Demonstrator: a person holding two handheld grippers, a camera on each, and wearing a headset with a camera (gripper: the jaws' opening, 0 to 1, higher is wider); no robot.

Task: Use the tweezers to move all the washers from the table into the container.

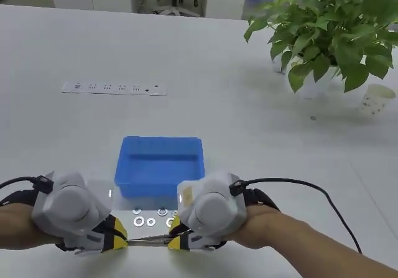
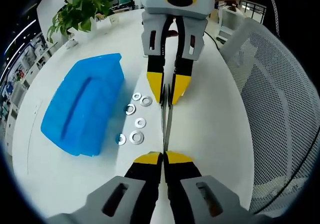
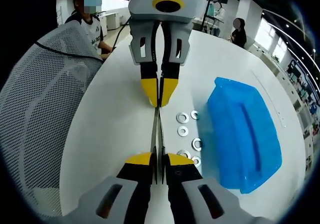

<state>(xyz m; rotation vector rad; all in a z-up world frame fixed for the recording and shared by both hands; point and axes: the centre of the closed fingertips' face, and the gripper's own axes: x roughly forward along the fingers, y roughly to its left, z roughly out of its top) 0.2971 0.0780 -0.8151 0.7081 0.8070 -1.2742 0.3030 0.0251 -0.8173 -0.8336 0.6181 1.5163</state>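
Observation:
Thin metal tweezers (image 1: 148, 240) lie level between my two grippers near the table's front edge. My left gripper (image 1: 121, 237) is shut on one end and my right gripper (image 1: 174, 239) is shut on the other. Seen from the left gripper view, the tweezers (image 2: 166, 126) run from my left gripper (image 2: 163, 159) up to the right gripper (image 2: 167, 91). The right gripper view has them (image 3: 156, 129) reaching from my right gripper (image 3: 157, 159) to the left one (image 3: 159, 91). Several washers (image 1: 149, 219) (image 2: 136, 121) (image 3: 187, 134) lie on the table between the tweezers and the empty blue container (image 1: 160, 166) (image 2: 82, 106) (image 3: 242, 134).
A white power strip (image 1: 114, 88) is set into the table beyond the container. At the far right stand a potted plant (image 1: 329, 29) and a paper cup (image 1: 377, 99). A mesh chair back (image 2: 280, 83) (image 3: 45, 93) stands at the table's near side.

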